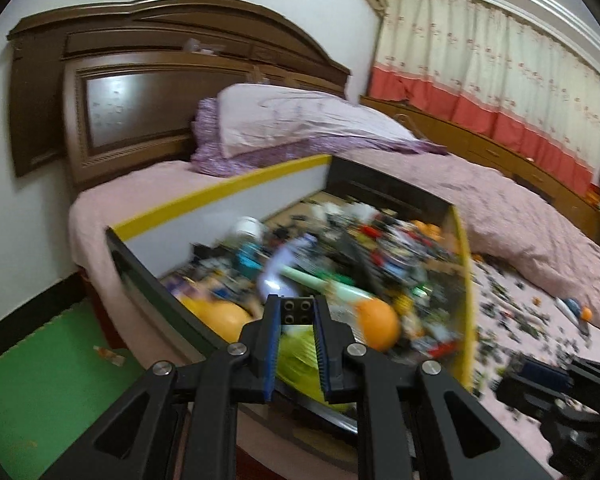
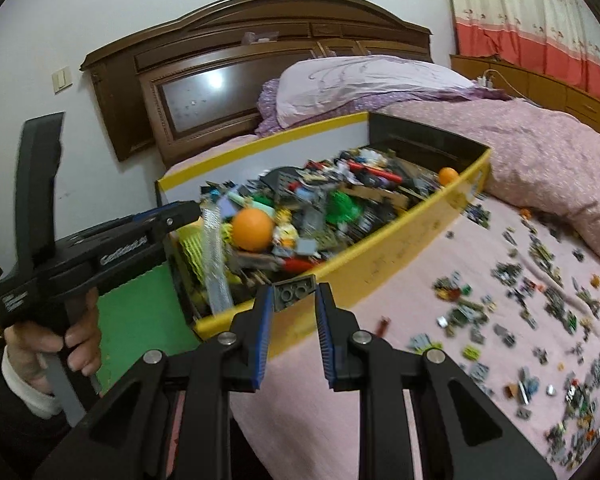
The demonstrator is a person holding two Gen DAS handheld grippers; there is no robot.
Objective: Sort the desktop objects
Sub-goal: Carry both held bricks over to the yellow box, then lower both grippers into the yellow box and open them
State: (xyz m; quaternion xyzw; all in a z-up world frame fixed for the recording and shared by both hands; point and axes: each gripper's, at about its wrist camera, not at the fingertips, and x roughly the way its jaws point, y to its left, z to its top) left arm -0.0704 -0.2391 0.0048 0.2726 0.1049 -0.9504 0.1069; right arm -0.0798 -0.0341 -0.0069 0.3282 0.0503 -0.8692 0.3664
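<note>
Motion blur smears the box's toy heap (image 1: 340, 248); the loose bricks (image 2: 540, 320) are too small to identify.

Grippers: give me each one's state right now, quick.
Left gripper: shut on a black brick, over the yellow box.
Right gripper: shut on a grey brick.

A matt pink cloth cover (image 2: 340, 420) is seen on the bed, a glossy dark wooden headboard (image 2: 228, 80) behind it, and smooth plastic bricks (image 2: 472, 312) beside a yellow-rimmed cardboard box (image 2: 384, 260).
</note>
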